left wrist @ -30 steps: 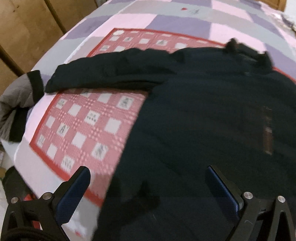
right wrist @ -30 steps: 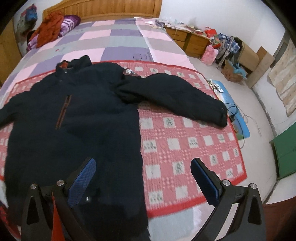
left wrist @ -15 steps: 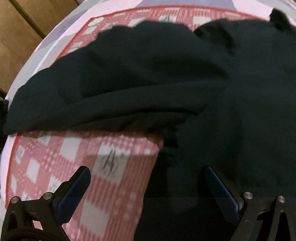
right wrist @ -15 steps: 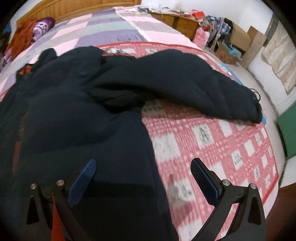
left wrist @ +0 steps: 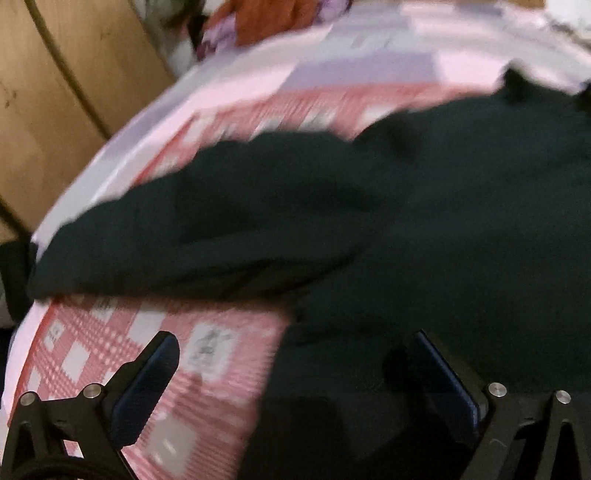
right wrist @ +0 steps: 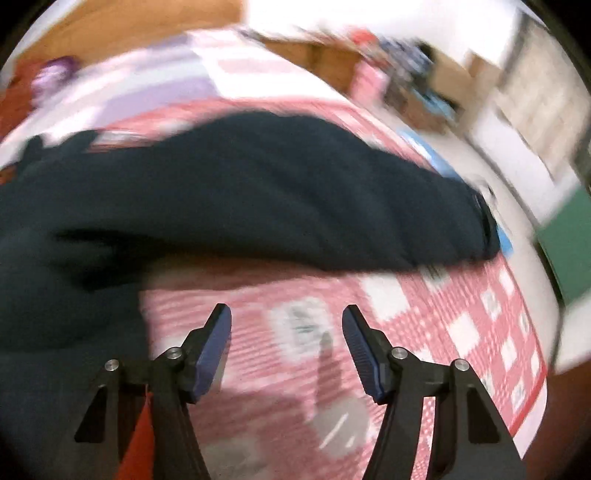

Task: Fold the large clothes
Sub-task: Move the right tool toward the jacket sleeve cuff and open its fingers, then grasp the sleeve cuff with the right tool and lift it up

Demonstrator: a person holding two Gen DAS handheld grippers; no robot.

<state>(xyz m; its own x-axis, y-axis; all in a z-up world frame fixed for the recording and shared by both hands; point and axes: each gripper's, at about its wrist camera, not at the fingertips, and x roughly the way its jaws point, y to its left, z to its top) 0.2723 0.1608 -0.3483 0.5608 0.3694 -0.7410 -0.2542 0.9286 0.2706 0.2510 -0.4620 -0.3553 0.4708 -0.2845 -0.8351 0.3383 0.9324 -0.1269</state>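
Note:
A large dark navy jacket (left wrist: 424, 229) lies spread flat on a red-and-white checked blanket (left wrist: 110, 343) on the bed. Its left sleeve (left wrist: 166, 236) stretches toward the bed's left edge. My left gripper (left wrist: 295, 354) is open and empty, low over the jacket's side edge just below that sleeve. In the right wrist view the jacket's right sleeve (right wrist: 295, 199) stretches to the right, its cuff (right wrist: 484, 225) near the bed's edge. My right gripper (right wrist: 286, 321) is partly open and empty, over the blanket (right wrist: 443, 325) just below the sleeve. Both views are motion-blurred.
A pink and purple patchwork bedspread (left wrist: 332, 66) lies beyond the blanket. Wooden panelling (left wrist: 55, 92) stands left of the bed. Orange and purple cloth (left wrist: 266, 18) lies at the bed's head. Cluttered floor and furniture (right wrist: 424, 81) lie to the right.
Both grippers have dropped and moved forward toward the sleeves. The right gripper's fingers have come closer together. The left gripper stays wide open.

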